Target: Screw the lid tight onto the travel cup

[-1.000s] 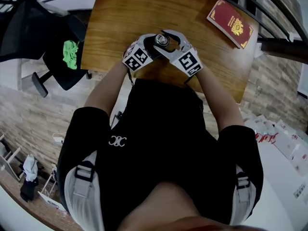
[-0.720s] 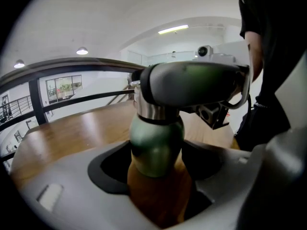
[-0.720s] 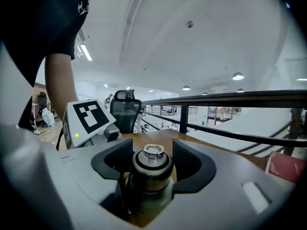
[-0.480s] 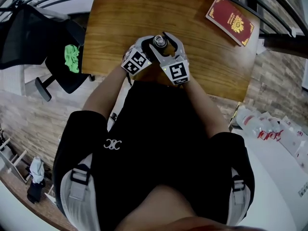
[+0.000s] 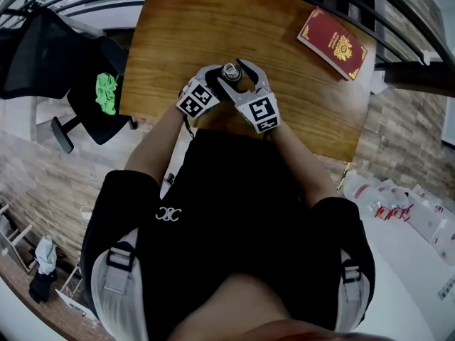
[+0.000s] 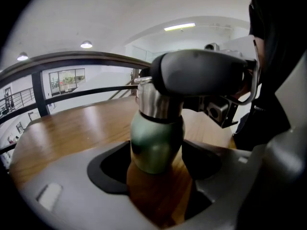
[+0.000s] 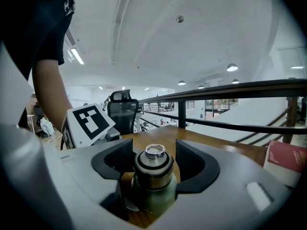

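Note:
The travel cup (image 5: 230, 71), green with a steel lid (image 7: 153, 166), stands near the front edge of the wooden table (image 5: 185, 27). From the left, my left gripper (image 5: 215, 81) is shut round the green body (image 6: 156, 140), a pad on each side. My right gripper (image 5: 240, 77) comes in from the right and is shut on the lid, whose small ring top (image 7: 154, 151) shows between the pads. In the left gripper view, one finger (image 6: 201, 73) of the right gripper crosses in front of the lid. The cup stands upright.
A red passport (image 5: 335, 42) lies at the table's far right corner. A black railing (image 7: 230, 90) runs behind the table. A black office chair (image 5: 85, 77) with a green cloth (image 5: 106, 92) stands left of the table. The person's body is close against the front edge.
The right gripper has turned on the lid: its marker cube swung from the right towards the person's body. The left gripper has held the cup in place.

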A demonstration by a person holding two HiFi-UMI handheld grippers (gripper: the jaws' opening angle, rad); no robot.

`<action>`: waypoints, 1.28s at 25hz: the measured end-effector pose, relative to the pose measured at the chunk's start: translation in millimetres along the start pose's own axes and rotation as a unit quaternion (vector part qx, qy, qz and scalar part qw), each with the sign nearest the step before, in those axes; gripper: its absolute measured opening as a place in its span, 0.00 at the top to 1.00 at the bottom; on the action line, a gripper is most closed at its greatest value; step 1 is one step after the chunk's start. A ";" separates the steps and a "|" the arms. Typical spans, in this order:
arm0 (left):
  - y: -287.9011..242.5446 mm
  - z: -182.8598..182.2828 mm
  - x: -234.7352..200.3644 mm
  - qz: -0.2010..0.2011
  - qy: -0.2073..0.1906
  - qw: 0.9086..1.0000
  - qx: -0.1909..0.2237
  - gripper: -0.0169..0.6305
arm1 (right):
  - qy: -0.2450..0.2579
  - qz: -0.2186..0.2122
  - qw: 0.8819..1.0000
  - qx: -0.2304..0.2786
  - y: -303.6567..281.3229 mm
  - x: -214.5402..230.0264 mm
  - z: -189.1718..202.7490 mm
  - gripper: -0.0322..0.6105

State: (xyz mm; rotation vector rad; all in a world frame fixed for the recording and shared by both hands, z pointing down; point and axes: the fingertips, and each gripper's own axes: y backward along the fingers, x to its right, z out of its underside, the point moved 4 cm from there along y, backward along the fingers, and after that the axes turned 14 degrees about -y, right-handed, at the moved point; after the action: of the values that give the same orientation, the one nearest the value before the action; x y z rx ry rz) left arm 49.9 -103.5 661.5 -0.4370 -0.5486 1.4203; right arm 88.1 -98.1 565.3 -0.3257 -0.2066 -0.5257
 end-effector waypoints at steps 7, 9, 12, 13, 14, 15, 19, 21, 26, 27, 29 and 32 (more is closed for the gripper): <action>24.2 8.3 -3.0 -0.043 0.025 0.999 -0.013 0.38 | -0.010 -0.010 1.000 0.023 26.4 1.6 -28.0 0.55; 37.0 6.5 -5.4 -0.067 0.037 0.997 -0.004 0.38 | -0.010 -0.005 0.999 0.037 34.3 5.6 -40.6 0.55; 61.9 -0.8 -14.0 -0.120 0.067 0.990 0.026 0.39 | -0.015 0.010 0.998 0.056 44.9 16.1 -59.8 0.56; 71.5 -5.4 -17.6 -0.141 0.078 0.986 0.039 0.42 | -0.016 0.017 0.998 0.064 48.4 19.9 -66.9 0.63; 81.8 -12.1 -22.0 -0.164 0.086 0.981 0.053 0.45 | -0.016 0.026 0.997 0.073 51.7 24.1 -74.9 0.71; 92.7 -20.3 -27.1 -0.189 0.093 0.975 0.068 0.49 | -0.013 0.037 0.996 0.084 54.9 28.5 -83.7 0.74; 141.8 -57.1 -49.5 -0.302 0.124 0.937 0.127 0.73 | -0.010 0.092 0.986 0.142 73.4 46.2 -124.5 0.88; 166.8 -74.2 -63.3 -0.355 0.135 0.913 0.147 0.79 | -0.018 0.119 0.977 0.178 84.1 56.8 -148.1 0.95; 214.1 -111.2 -82.6 -0.452 0.111 0.875 0.136 0.89 | -0.016 0.186 0.956 0.227 113.6 78.5 -193.0 0.95; 219.8 -118.2 -83.4 -0.462 0.103 0.871 0.130 0.89 | -0.009 0.195 0.953 0.231 119.4 81.0 -199.3 0.95; 228.7 -131.5 -83.3 -0.480 0.090 0.865 0.116 0.89 | 0.007 0.210 0.950 0.232 129.9 84.4 -209.2 0.95; 238.8 -148.8 -80.7 -0.492 0.093 0.859 0.108 0.89 | 0.012 0.217 0.947 0.236 142.7 86.3 -218.9 0.95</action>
State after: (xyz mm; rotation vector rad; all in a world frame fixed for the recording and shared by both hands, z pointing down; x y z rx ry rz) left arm -57.4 -152.1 393.5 -0.0631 -0.3532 0.4281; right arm 259.6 -99.0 350.0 0.1069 -0.2218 -0.0337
